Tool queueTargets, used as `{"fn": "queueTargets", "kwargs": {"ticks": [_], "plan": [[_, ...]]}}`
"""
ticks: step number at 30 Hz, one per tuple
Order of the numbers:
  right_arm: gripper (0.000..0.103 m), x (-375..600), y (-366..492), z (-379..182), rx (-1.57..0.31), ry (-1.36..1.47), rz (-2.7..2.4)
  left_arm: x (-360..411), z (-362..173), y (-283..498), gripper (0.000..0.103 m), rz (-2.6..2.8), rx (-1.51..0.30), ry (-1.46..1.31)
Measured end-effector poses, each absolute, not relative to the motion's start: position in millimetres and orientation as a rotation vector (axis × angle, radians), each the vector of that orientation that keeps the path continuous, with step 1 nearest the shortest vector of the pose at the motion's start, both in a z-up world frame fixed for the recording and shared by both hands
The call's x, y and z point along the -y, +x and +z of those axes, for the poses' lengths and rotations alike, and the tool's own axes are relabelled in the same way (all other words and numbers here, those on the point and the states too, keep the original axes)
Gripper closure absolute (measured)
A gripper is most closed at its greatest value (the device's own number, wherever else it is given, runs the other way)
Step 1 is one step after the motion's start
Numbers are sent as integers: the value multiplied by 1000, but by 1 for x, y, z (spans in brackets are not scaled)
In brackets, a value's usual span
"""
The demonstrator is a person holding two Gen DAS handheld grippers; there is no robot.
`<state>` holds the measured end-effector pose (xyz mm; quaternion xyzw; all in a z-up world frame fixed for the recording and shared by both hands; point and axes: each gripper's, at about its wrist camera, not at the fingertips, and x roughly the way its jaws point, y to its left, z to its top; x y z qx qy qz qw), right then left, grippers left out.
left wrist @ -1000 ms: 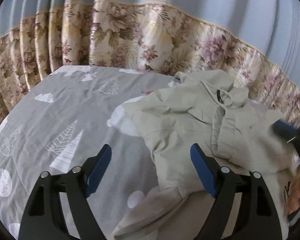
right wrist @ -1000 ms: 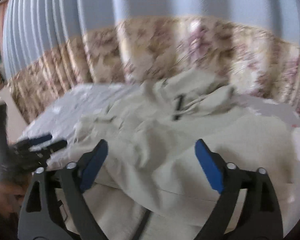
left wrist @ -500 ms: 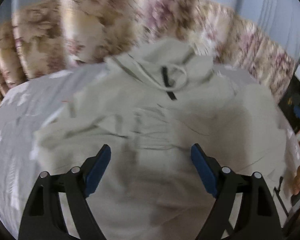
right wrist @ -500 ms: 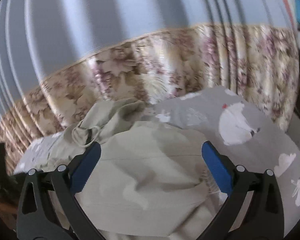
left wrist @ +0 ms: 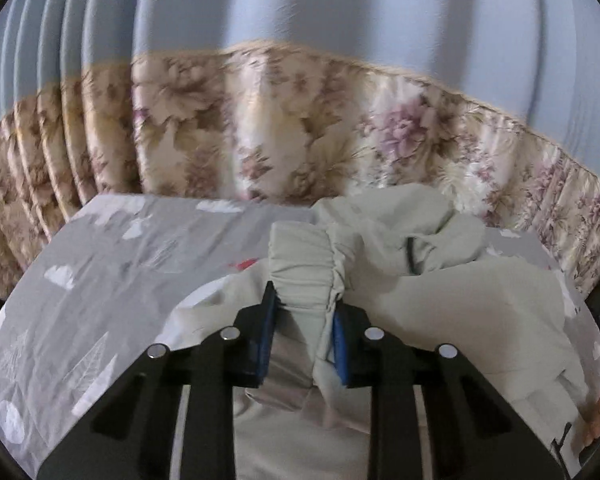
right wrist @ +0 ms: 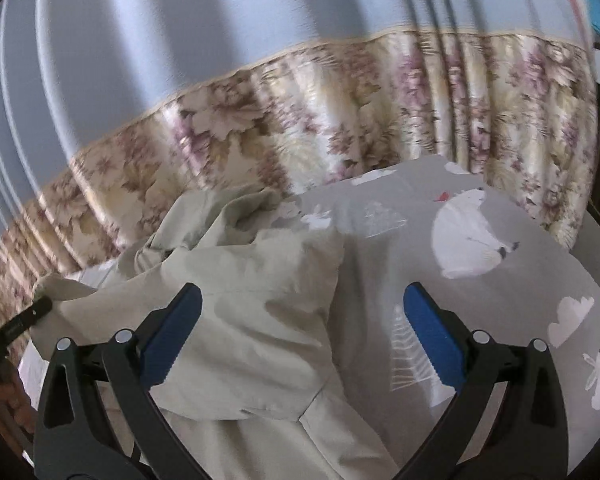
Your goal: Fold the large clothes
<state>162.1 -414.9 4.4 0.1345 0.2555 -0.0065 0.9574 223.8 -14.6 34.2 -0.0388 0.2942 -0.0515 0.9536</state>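
Our left gripper (left wrist: 305,312) is closing, and its blue pads already pinch the gathered cuff (left wrist: 302,264) of the pale green hoodie (left wrist: 460,300). Our right gripper (right wrist: 300,320) is spread wide and holds nothing, poised over the garment's edge. The hoodie lies crumpled on the bed's grey printed sheet (right wrist: 480,240), before floral curtains (left wrist: 260,128).

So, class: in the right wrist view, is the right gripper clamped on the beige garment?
No: the right gripper stands wide open above the beige garment, its blue pads pressing nothing.
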Motion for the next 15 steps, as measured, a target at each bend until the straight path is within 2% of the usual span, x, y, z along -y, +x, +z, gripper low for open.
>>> {"fn": "queueTargets", "kwargs": {"ticks": [5,7,11,14,15], "plan": [[3,382,185,-23,-665,58,-96,-6,0,214,72,-58,-636,-106],[3,378,196,-38,-730,-8,-158,-8,-11,218,66,-63,-675,-117],[3,390,204,-50,-767,-34,-292,-5,-10,213,60,-84,-694,-86],[3,400,202,-51,-762,-57,-359,-3,-14,212,49,-103,-734,-80],[3,404,202,-50,-763,-48,-361,-2,-14,212,42,-117,-745,-80]]}}
